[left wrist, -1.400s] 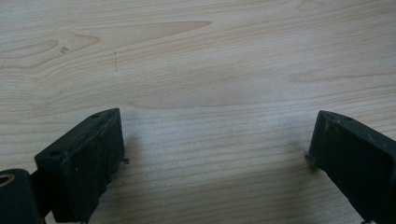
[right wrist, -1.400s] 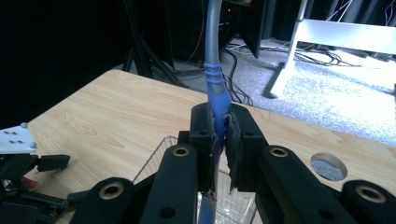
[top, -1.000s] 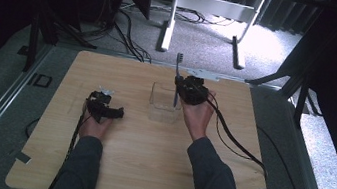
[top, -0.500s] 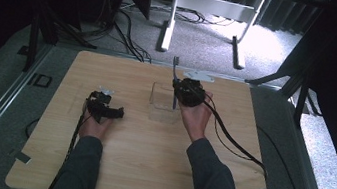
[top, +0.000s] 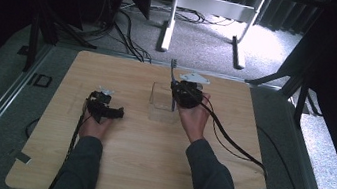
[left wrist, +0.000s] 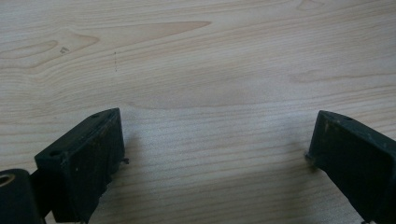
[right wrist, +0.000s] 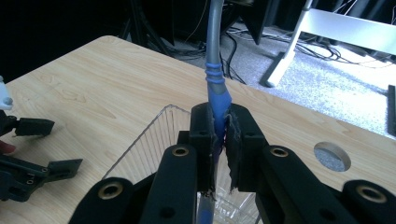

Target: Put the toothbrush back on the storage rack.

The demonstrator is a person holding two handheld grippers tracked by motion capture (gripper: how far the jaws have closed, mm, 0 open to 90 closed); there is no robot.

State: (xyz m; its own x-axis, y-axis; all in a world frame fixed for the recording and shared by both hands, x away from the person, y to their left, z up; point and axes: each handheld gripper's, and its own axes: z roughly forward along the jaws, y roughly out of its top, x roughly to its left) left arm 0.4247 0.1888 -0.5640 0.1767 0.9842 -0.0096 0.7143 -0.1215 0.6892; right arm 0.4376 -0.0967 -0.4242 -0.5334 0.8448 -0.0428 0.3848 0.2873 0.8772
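My right gripper (top: 178,95) (right wrist: 219,119) is shut on the blue handle of a metal utensil (right wrist: 216,91) and holds it upright. The grey stem rises above the jaws to a small pronged head (top: 173,64). The handle's lower end hangs inside a clear plastic container (top: 161,102) (right wrist: 148,140) in the middle of the wooden table (top: 145,167). My left gripper (top: 114,112) (left wrist: 215,135) rests on the table to the container's left. It is open, with bare wood between its jaws. It also appears at the left edge of the right gripper view (right wrist: 35,149).
A round hole (right wrist: 332,157) is cut in the tabletop near the far edge. Beyond the table stand a white desk frame (top: 209,9) and loose floor cables (top: 125,32). A black cable (top: 234,145) trails from my right gripper across the table.
My right gripper with the utensil has shifted slightly left and toward the person, over the container. The left gripper has stayed where it was.
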